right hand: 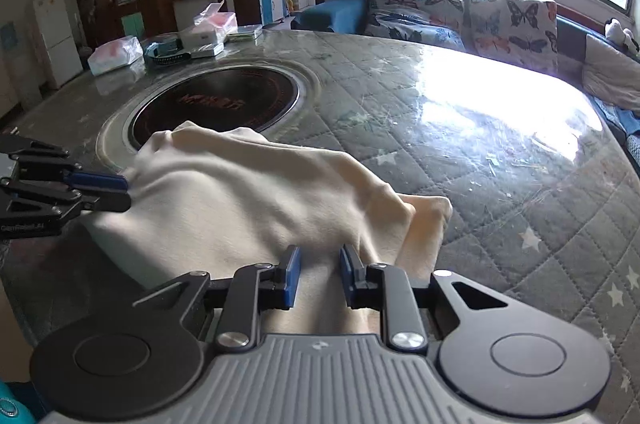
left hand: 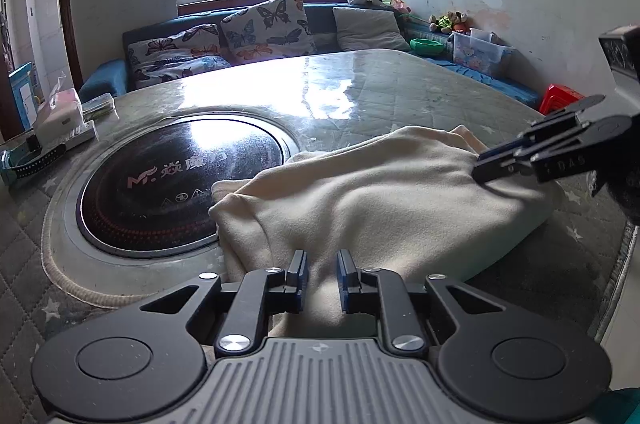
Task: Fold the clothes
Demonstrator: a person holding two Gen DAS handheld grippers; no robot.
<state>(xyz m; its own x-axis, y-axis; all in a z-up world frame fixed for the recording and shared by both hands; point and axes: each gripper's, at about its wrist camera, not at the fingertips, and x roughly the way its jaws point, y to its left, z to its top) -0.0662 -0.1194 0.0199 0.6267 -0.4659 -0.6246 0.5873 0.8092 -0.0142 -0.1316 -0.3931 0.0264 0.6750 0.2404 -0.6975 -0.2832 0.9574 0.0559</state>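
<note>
Cream garment (left hand: pixel 360 192) lies bunched on the surface (right hand: pixel 500 128), its far corner over the round cooktop (left hand: pixel 180 180). Left tongs (left hand: pixel 322 270) and right tongs (right hand: pixel 319 274) both sit parted, cloth btwn fingers, not pinched. Risk: closing on one layer only, so the fold drags unevenly; fabric may snag the cooktop rim.
</note>
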